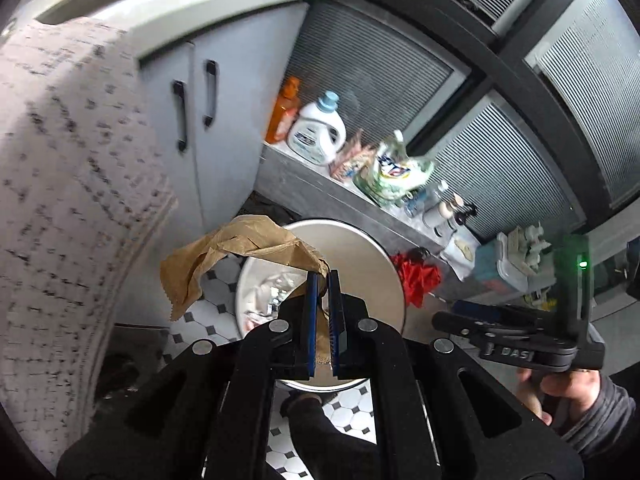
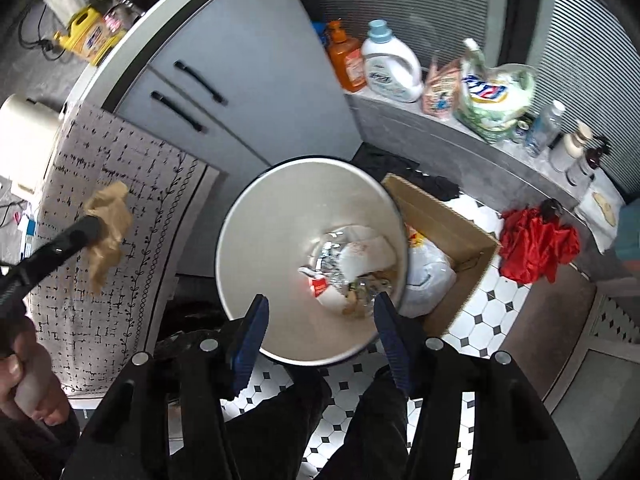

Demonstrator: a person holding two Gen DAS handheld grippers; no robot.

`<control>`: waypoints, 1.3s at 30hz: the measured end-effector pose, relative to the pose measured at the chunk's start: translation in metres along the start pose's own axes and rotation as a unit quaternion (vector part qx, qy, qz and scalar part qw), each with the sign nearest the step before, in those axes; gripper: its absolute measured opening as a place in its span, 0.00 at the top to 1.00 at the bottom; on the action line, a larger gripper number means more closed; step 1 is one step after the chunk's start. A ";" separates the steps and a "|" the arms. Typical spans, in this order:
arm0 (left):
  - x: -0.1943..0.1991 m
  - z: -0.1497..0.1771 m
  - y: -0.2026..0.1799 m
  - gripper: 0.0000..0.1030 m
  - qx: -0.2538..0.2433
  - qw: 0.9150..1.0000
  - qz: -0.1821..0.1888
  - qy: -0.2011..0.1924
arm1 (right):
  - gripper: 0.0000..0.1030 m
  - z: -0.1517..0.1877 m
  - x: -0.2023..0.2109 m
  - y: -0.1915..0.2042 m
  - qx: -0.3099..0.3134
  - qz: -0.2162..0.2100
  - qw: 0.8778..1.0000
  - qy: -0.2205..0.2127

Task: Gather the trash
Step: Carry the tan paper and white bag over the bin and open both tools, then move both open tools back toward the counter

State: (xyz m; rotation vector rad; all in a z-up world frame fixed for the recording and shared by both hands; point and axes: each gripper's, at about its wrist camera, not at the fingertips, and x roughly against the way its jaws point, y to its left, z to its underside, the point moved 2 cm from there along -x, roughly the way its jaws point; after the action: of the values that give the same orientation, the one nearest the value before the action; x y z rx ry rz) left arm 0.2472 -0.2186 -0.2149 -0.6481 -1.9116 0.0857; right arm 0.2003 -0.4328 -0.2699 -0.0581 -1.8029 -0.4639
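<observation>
**Brown paper over the bin, right fingers empty**

My left gripper point(image 1: 323, 280) has its blue fingers point(image 1: 310, 312) pinching a crumpled brown paper bag point(image 1: 224, 252) — the paper bunches between the pads and flares out to the left, hanging above the rim of the round white trash bin point(image 1: 376, 276). From the right wrist view the same paper point(image 2: 107, 224) shows at the tip of the left gripper, in front of a white cloth with black markings point(image 2: 120, 208) and well to the left of the bin.

My right gripper point(image 2: 320, 312) points steeply down over the bin point(image 2: 256, 216), its fingers point(image 2: 252, 332) spread apart with nothing between them. Inside the bin lies loose rubbish point(image 2: 344, 272) — clear plastic, white wrappers, a small red carton. Just beside the bin on its right, an open cardboard box point(image 2: 460, 224) holds a white plastic bag point(image 2: 428, 276). A red crumpled cloth point(image 2: 536, 244) lies on the grey ledge point(image 2: 420, 128) beyond, near detergent bottles point(image 2: 390, 64). The floor is black-and-white tile point(image 2: 492, 312).
</observation>
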 end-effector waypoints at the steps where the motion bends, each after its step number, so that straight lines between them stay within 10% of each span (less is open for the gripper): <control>1: -0.006 0.000 -0.006 0.94 -0.003 1.000 0.004 0.004 | 0.47 0.002 0.006 -0.007 -0.007 0.003 1.000 -0.003; 10: -0.049 0.003 -0.039 0.93 -0.021 0.998 0.042 0.042 | 0.46 0.008 0.047 -0.048 -0.047 0.021 0.998 -0.035; 14: -0.056 0.001 -0.041 0.57 -0.018 0.997 0.057 0.045 | 0.46 0.005 0.055 -0.054 -0.052 0.027 0.997 -0.041; 19: -0.045 -0.004 -0.027 0.39 -0.003 0.998 0.053 0.023 | 0.44 -0.002 0.056 -0.045 -0.044 0.028 0.998 -0.044; 39: 0.100 -0.016 0.107 0.08 0.083 0.988 -0.054 -0.121 | 0.14 -0.054 0.063 0.121 0.075 -0.024 0.993 -0.092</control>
State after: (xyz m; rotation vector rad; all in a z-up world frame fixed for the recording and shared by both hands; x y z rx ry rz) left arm 0.2750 -0.0835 -0.1616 -0.4350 -2.1426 0.2621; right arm 0.2657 -0.3529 -0.1658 0.0497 -2.0195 -0.3651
